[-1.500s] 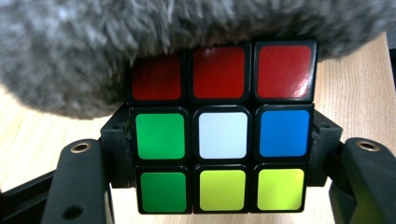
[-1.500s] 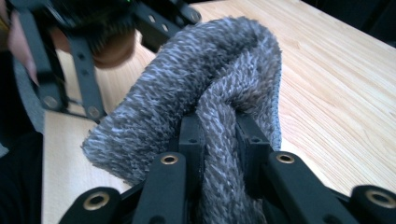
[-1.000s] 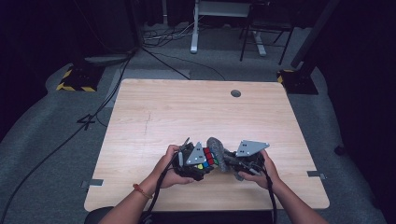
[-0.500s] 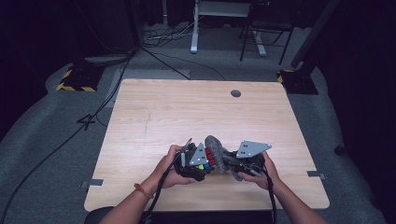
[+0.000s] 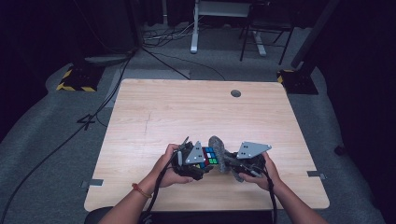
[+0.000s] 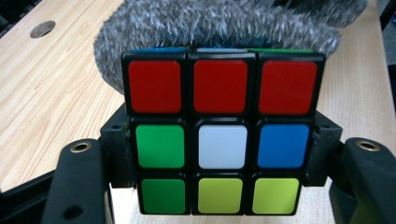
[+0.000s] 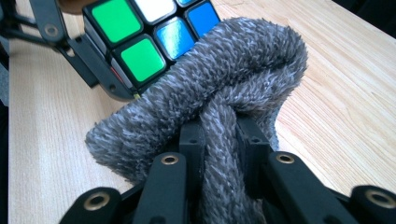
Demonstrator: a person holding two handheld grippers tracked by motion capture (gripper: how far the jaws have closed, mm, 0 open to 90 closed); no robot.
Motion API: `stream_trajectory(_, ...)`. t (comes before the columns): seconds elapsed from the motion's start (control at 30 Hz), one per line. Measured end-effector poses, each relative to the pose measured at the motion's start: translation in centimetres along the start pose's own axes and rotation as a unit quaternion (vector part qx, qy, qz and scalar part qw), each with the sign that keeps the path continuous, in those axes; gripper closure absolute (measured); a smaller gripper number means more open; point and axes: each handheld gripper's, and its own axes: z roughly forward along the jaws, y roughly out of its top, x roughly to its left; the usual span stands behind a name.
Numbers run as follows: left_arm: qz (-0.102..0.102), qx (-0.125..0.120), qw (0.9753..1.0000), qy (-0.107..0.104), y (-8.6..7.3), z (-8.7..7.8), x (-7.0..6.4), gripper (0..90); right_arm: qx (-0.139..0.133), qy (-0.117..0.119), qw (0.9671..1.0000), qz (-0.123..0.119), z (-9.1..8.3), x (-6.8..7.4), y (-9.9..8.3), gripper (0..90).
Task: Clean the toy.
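Left claw (image 6: 223, 154) pinches a black-framed puzzle cube with coloured square stickers (image 6: 223, 133) — its jaws press on the cube's two opposite sides at the middle layer. In the left gripper view the face toward the camera reads red across the top row, then green, white, blue, then green and two yellow-green squares. The cube is held just above the near middle of the pale wood-grain counter (image 5: 187, 112), between the person's two hands.

Right claw (image 7: 219, 140) is pressed together on a fold of a shaggy grey cloth (image 7: 210, 98); the pinched strand runs up between the jaws and the rest of the cloth loops over in front of them. The cloth lies against the cube — in the right gripper view it covers the cube's lower edge below the green and blue squares, and in the left gripper view it bulges behind the cube's top.

A round grey grommet hole (image 5: 236, 93) sits near the counter's far edge, well apart from the work.
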Motion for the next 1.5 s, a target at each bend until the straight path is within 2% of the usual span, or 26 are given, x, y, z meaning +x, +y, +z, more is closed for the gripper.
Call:
stream_trajectory(0.3,-0.001,0.019,0.9998,-0.006,0.0,0.5,0.0,32.8,-0.01,-0.006,0.9998,-0.015,-0.7,0.3,0.4,76.1)
stream_trajectory(0.4,0.005,0.024,0.9997,-0.006,0.0,0.8,-0.1,32.7,-0.018,-0.004,0.9997,-0.017,-1.0,0.5,0.5,76.1)
stream_trajectory(0.5,0.001,0.022,0.9997,-0.01,0.0,0.9,0.0,32.8,-0.026,0.001,0.9996,-0.013,-1.1,0.5,0.7,76.0)
stream_trajectory(0.63,0.005,0.032,0.9995,-0.006,0.1,1.3,-0.2,32.8,-0.033,0.004,0.9992,-0.02,-1.1,0.7,0.8,75.9)
stream_trajectory(0.77,0.005,0.033,0.9994,-0.006,0.1,1.4,-0.3,32.8,-0.038,0.009,0.999,-0.021,-1.1,0.8,0.9,75.8)
stream_trajectory(0.9,0.01,0.02,0.9997,0.0,0.2,1.0,-0.3,33.0,-0.044,0.012,0.9989,-0.014,-1.2,0.7,0.8,75.5)
stream_trajectory(1.03,0.007,0.011,0.9999,0.002,0.2,0.5,-0.3,33.1,-0.026,0.009,0.9996,-0.011,-0.7,0.4,0.4,75.3)
stream_trajectory(1.13,0.003,0.003,1.0,0.001,0.1,0.0,-0.1,33.2,0.007,-0.006,0.9995,-0.031,0.2,0.5,-0.1,75.3)
stream_trajectory(1.23,0.001,0.003,1.0,0.0,0.0,-0.1,0.1,33.2,0.012,0.005,0.9997,-0.022,0.6,0.4,-0.3,75.3)
stream_trajectory(1.3,0.001,0.009,1.0,-0.002,-0.1,-0.1,0.1,33.1,0.003,0.009,0.9998,-0.02,0.5,0.5,-0.2,75.3)
stream_trajectory(1.5,0.001,0.017,0.9998,-0.005,-0.3,0.3,0.2,32.9,-0.049,0.03,0.9982,-0.018,-0.7,1.0,0.7,75.4)
